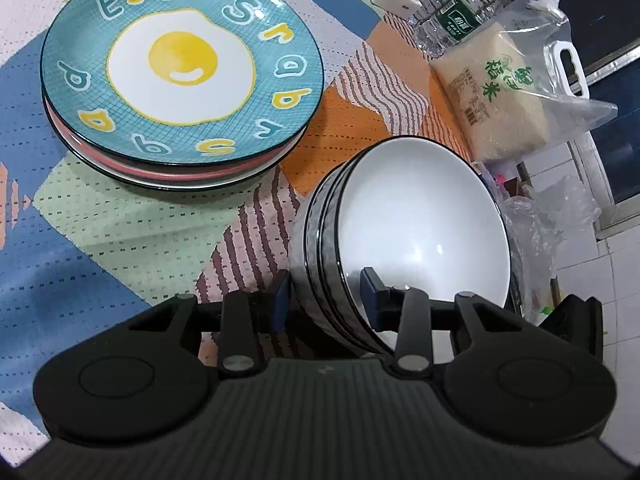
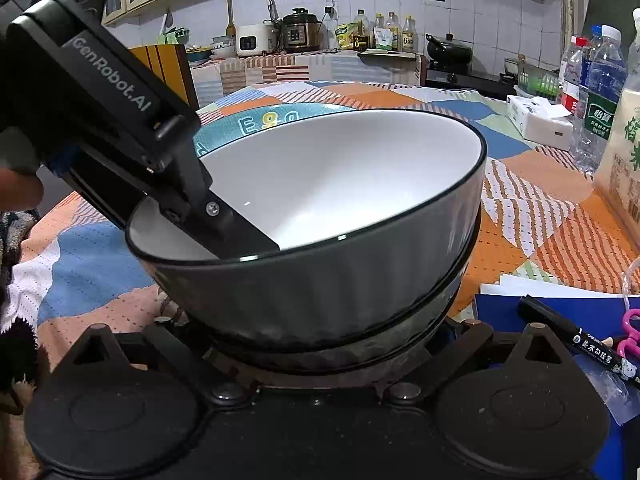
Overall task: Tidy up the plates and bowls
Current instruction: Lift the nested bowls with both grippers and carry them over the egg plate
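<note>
The left gripper is clamped on the near rim of the stack of bowls, one finger inside the top bowl, one outside (three rims show). The right gripper sits low against the stack's base; its fingers are hidden, so I cannot tell how they stand. The bowls rest near the right edge of the patchwork tablecloth. Farther in lies the stack of plates, egg plate topmost. Beyond, at the edge, a rice bag and water bottles.

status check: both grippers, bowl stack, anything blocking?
Left gripper clamped on bowl stack rim, one finger inside. Right gripper's fingers hidden under the stack; state unclear. Plate stack alongside, apart. Rice bag close behind.
</note>
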Available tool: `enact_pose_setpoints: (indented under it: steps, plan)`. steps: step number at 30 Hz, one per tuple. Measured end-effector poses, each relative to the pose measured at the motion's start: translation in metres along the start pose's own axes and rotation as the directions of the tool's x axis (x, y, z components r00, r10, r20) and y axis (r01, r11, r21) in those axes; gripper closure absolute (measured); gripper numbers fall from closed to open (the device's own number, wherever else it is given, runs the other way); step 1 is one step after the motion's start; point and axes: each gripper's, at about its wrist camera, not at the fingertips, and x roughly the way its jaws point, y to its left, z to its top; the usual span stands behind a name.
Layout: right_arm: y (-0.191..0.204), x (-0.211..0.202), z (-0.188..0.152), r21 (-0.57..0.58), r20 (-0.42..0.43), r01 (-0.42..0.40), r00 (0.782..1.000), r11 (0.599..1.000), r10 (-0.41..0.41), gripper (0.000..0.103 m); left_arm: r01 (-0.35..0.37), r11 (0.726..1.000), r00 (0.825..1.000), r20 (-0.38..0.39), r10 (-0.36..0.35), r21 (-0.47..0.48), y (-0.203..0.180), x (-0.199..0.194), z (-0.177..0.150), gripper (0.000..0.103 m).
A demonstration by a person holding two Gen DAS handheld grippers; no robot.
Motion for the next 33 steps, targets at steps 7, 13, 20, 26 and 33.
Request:
enact_pose_setpoints:
  steps: [7,13,20,26,33]
  plan:
    - [0.011,-0.016,-0.001,0.018,0.047,0.002,0.999,1.000,-0.003,0.003,-0.016,0.998,1.000,0.017,0.015,0.063,-0.010,-0.024,-0.006,0.067]
    - [0.026,-0.026,0.019,0.000,0.084,0.005,0.996,1.000,-0.005,0.003,-0.028,0.995,0.999,0.022,0.026,0.093,-0.015,-0.056,0.003,0.067]
    - [0.041,-0.017,0.056,-0.049,0.147,-0.036,0.988,0.998,0.043,0.003,-0.094,0.989,0.994,0.061,0.088,0.111,-0.014,-0.099,0.024,0.065]
    - [0.048,0.008,0.094,-0.072,0.184,-0.074,0.979,0.995,0.086,0.003,-0.133,0.985,0.990,0.068,0.126,0.112,-0.006,-0.126,0.057,0.065]
    - [0.051,0.044,0.126,-0.042,0.201,-0.062,0.977,0.997,0.069,0.003,-0.157,0.978,0.985,0.095,0.145,0.136,0.010,-0.128,0.100,0.065]
